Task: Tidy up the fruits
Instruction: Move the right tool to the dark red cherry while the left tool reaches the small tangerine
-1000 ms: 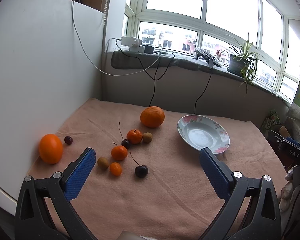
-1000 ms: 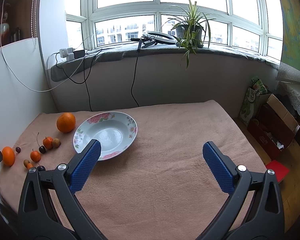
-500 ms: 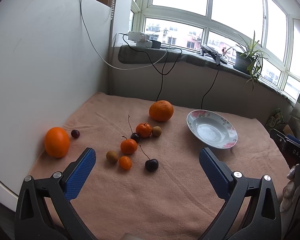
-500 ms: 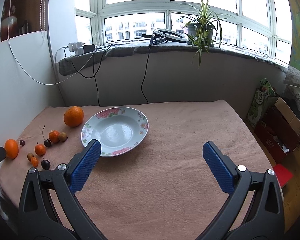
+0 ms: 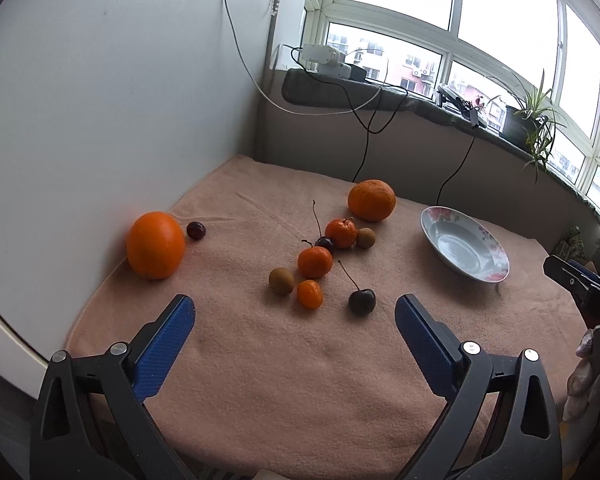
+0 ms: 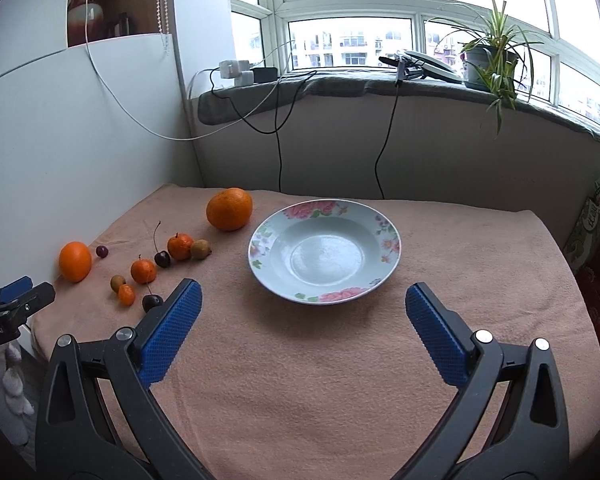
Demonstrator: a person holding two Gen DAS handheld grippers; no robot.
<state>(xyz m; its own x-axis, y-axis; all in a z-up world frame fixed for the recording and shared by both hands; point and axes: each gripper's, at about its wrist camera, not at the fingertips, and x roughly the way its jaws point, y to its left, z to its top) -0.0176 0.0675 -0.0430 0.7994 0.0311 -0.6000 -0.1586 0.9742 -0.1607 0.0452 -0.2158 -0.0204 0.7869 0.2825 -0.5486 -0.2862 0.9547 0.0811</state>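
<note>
— Peach-coloured cloth (image 5: 300, 380) covers the whole table; where does the fruit sit on it?

— In the left wrist view, mid-frame. A big orange (image 5: 155, 245) stands at the left against the white panel (image 5: 100, 100), with a dark cherry (image 5: 196, 230) just beside it. Another large orange (image 5: 371, 200) lies further back, right of centre.

— And the small ones?

— Clustered in the middle: two little tangerines (image 5: 315, 262), one behind the other, a stemmed cherry between them, a brownish round fruit (image 5: 281, 281) at lower left of the group, a small oval orange fruit (image 5: 310, 294) just beside it, and another stemmed cherry (image 5: 362, 301) nearest the camera.

— The plate?

— A floral-rimmed plate (image 6: 386, 240), nothing in it, centre of the right wrist view; in the left wrist view it sits at the right, well apart from the cluster.

— How do the fingers stand?

— The left gripper (image 5: 294, 312) has its blue pads spread wide, though the jaws are closing slightly; nothing lies between them, and the near cherry sits just beyond the tips. The right gripper (image 6: 302, 300) is also spread wide and holds nothing, its tips framing the near rim of the plate without touching it.

— Anything else?

— A spider plant (image 6: 490, 62) on the window sill, upper right of the right wrist view.
</note>
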